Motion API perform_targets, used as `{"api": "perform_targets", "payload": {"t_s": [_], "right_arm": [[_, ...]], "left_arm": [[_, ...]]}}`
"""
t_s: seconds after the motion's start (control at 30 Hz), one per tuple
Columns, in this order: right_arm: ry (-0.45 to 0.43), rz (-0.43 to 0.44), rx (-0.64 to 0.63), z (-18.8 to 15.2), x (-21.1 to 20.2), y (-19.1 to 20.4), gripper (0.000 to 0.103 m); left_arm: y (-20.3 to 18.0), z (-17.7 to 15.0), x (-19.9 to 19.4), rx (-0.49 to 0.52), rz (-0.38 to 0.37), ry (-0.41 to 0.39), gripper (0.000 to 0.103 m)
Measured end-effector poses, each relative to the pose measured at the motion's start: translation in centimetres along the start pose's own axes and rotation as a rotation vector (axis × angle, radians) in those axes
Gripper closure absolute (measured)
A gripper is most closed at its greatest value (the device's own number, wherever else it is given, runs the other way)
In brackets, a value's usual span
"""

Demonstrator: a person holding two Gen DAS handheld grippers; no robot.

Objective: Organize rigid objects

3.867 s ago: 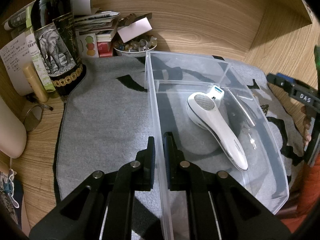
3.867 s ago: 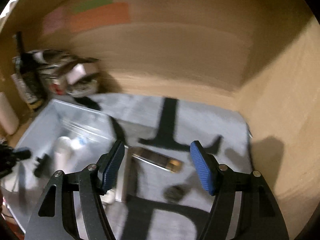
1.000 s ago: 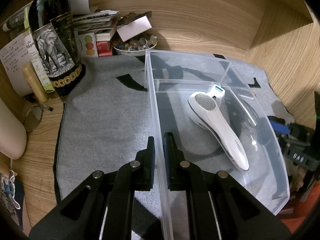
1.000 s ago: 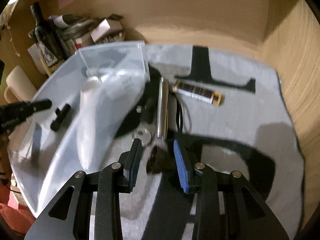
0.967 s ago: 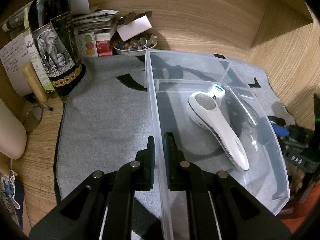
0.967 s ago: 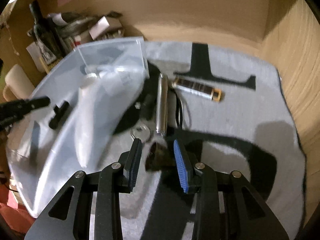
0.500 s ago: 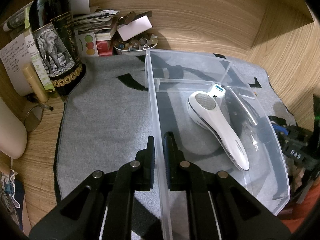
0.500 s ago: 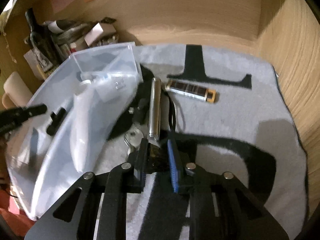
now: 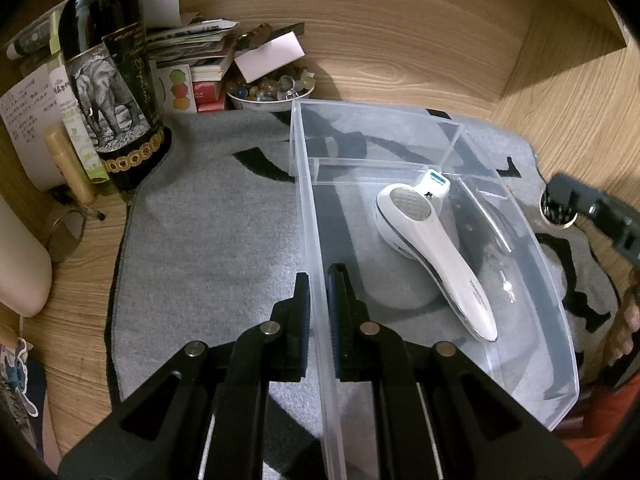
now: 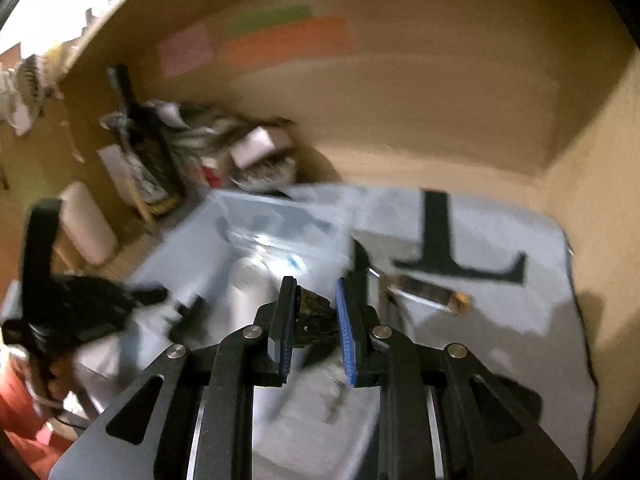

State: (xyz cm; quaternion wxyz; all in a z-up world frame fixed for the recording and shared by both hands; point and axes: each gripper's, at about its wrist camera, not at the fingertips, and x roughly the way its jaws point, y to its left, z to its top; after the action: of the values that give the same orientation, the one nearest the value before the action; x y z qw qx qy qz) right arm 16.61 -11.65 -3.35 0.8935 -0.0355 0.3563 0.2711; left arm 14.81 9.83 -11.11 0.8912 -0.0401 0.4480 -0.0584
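Observation:
My left gripper (image 9: 317,288) is shut on the left wall of a clear plastic bin (image 9: 308,208) that stands on a grey mat (image 9: 212,240). A white handheld device (image 9: 432,252) lies inside the bin. My right gripper (image 10: 316,304) is shut on a small dark round object (image 10: 314,312) and holds it lifted above the mat beside the bin (image 10: 256,240). It also shows at the right edge of the left wrist view (image 9: 560,204). A dark stick with a gold end (image 10: 432,290) lies on the mat (image 10: 500,320).
A dark wine bottle (image 9: 112,80) stands at the back left, with stacked papers and boxes (image 9: 192,52) and a bowl of beads (image 9: 268,92) beside it. Wooden walls (image 9: 400,40) close the back and right. The right wrist view is blurred.
My right gripper closed on the small dark object on the mat and lifted it up and toward the bin. The left gripper kept its hold on the bin wall.

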Motion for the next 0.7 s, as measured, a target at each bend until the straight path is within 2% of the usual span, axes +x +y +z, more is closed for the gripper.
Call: {"api": "perform_targets", "payload": {"t_s": [0.2,0.37,0.63,0.7], "right_arm": [[0.037,0.063,-0.112,1.0,2.5,3.9,0.085],[0.127,0.101,-0.152,1.0,5.4,5.5,0.085],[0.177,0.107,-0.203,0.8,6.7,6.6,0.085],[0.173,0.102,-0.203,0.9,6.6,6.6,0.079]], "left_arm": [[0.0,0.0,-0.1,0.002,-0.001,0.000,0.094],[0.1,0.0,-0.1,-0.002,-0.006,-0.002,0.094],[0.1,-0.1,-0.1,0.002,-0.008,-0.003,0.094],[0.0,-0.1,-0.1,0.002,-0.008,-0.003,0.094]]}}
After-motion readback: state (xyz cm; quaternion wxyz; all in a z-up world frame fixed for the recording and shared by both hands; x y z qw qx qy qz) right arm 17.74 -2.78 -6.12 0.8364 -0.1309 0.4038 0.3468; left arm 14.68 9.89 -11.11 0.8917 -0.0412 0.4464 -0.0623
